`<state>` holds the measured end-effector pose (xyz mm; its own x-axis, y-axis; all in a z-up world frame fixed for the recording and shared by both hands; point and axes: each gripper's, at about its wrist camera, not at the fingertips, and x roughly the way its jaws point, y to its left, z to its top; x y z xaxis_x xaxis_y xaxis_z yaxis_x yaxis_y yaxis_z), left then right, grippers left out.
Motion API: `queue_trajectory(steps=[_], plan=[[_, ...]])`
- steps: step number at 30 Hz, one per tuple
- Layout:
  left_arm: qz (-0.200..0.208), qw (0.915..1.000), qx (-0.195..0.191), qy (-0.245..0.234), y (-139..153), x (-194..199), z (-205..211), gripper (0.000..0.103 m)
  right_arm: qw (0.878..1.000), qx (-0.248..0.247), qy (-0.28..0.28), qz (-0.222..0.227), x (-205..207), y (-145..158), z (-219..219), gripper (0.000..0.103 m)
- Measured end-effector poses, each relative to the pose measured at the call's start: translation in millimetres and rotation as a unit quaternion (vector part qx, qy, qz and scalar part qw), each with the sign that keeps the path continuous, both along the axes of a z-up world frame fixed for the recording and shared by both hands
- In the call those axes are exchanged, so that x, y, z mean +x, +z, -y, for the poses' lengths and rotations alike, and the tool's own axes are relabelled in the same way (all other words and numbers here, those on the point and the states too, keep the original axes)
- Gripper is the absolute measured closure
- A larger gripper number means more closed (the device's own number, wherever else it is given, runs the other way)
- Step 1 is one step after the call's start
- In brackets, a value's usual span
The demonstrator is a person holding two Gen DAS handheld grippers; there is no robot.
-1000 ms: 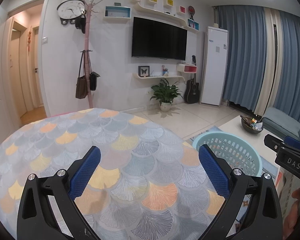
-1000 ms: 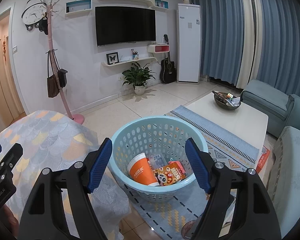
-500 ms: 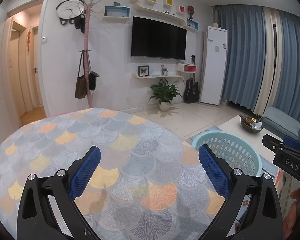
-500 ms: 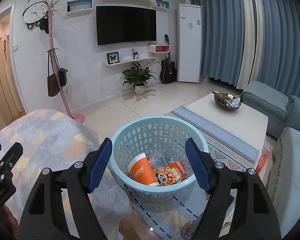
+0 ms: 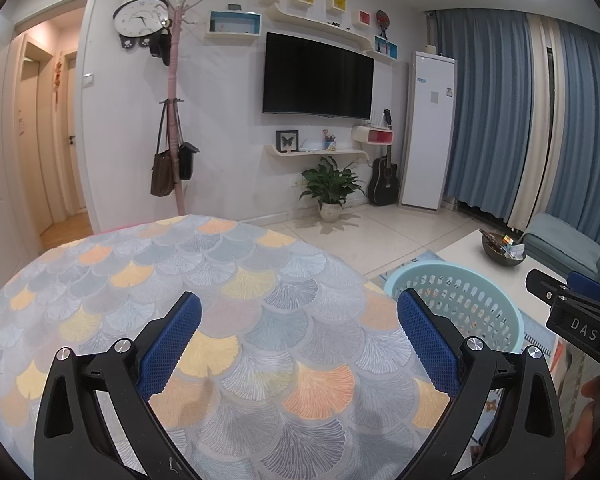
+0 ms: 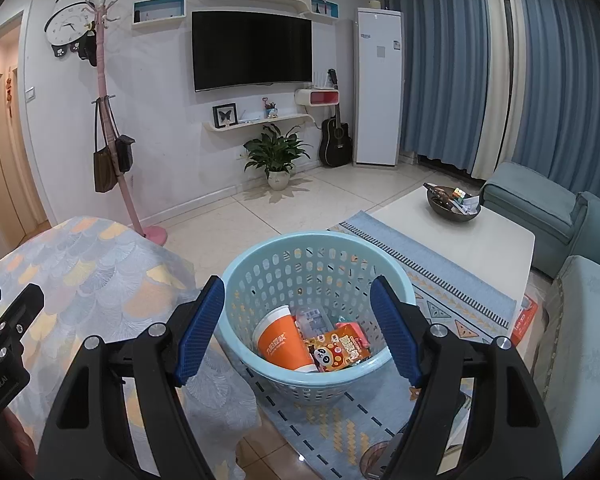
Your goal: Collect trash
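Note:
A light blue plastic basket (image 6: 260, 264) stands on the floor rug and holds an orange paper cup (image 6: 278, 340), a clear wrapper (image 6: 314, 318) and an orange snack packet with a panda (image 6: 340, 350). My right gripper (image 6: 298, 306) hangs open above the basket with nothing between its blue pads. My left gripper (image 5: 298, 322) is open over the round table's scale-patterned cloth (image 5: 204, 264), also holding nothing. The basket (image 5: 460, 280) shows past the table's right edge in the left wrist view, and part of the right gripper's body (image 5: 572, 312) shows at far right.
A white coffee table (image 6: 460, 236) with a dark bowl of small items (image 6: 452, 202) stands right of the basket, with a teal sofa (image 6: 540, 208) behind it. A pink coat stand (image 6: 114, 132), a potted plant (image 6: 278, 156) and a guitar (image 6: 336, 140) line the far wall.

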<state>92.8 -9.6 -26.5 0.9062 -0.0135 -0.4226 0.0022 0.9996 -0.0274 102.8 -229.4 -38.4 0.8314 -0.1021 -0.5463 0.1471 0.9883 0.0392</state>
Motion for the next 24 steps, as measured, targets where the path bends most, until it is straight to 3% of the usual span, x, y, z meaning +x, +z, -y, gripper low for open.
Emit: queue_trajectory(steps=[24], plan=[[-0.014, 0.9999, -0.008, 0.001, -5.6, 3.0, -4.6, 0.008, 1.000, -0.002, 0.003, -0.004, 2.7, -1.6, 0.7, 0.032]])
